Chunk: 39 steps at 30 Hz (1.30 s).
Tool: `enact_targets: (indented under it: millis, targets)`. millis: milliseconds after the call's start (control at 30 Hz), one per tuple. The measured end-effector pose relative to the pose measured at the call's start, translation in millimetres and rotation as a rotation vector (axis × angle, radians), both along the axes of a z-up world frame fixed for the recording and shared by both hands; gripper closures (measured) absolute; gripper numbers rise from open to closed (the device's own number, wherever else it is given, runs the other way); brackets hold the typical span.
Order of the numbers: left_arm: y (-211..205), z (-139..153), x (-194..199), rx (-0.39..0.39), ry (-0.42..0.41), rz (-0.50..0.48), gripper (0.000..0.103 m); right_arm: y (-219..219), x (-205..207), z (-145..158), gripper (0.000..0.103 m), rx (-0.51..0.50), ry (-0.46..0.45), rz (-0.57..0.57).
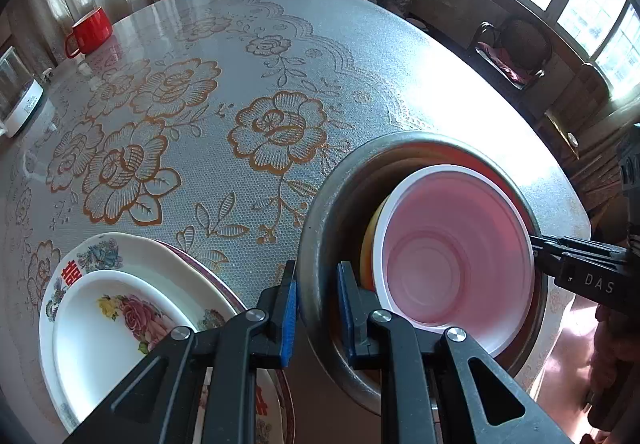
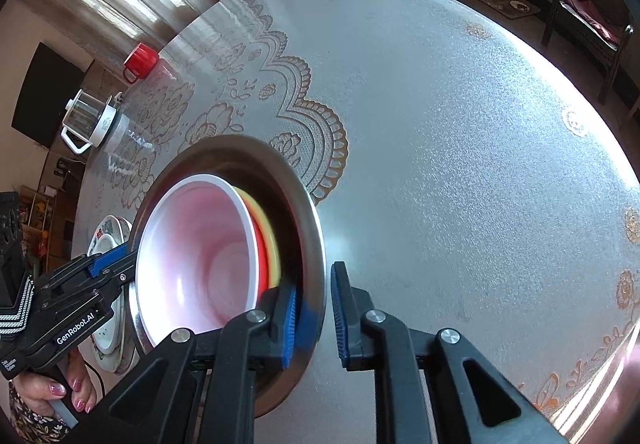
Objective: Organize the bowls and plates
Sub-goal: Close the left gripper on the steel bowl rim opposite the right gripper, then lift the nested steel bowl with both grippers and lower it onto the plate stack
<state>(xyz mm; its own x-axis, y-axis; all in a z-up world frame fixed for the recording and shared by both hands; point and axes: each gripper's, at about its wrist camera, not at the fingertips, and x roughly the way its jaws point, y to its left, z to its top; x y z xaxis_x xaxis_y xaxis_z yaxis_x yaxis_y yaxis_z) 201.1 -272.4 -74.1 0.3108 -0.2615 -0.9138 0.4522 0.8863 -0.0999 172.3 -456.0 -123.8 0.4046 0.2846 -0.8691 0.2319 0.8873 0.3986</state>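
Your left gripper (image 1: 317, 308) has its jaws clamped on the near rim of the steel bowl (image 1: 320, 212), one pad outside the wall and one inside. Your right gripper (image 2: 314, 318) grips the opposite rim the same way. Nested in that bowl sit a pink bowl (image 1: 452, 248), a yellow one and a red one. The stack of flowered plates (image 1: 120, 308) lies just beside it near the worktop (image 1: 360, 56) edge; a red mug (image 1: 90, 29) stands at the far edge.
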Motion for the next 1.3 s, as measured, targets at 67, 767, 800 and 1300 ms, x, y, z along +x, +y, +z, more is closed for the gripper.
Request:
enact_targets:
  millis: [67,767,800,1300]
  targets:
    - [0,-1,1,-0.004,0.005,0.006,0.086,1,2,0,0.09,0.0,-0.002,0.003]
    - [-20,-10,13,-0.064,0.038,0.068,0.08,-28,17,0,0.092,-0.011,-0.06,-0.006]
    - [-19,-11,13,-0.07,0.044,0.071,0.08,-29,17,0,0.092,-0.005,-0.062,-0.006]
    - [-3,-18,15,-0.102,0.062,0.126,0.049,-40,14,-3,0.089,0.034,-0.059,0.019]
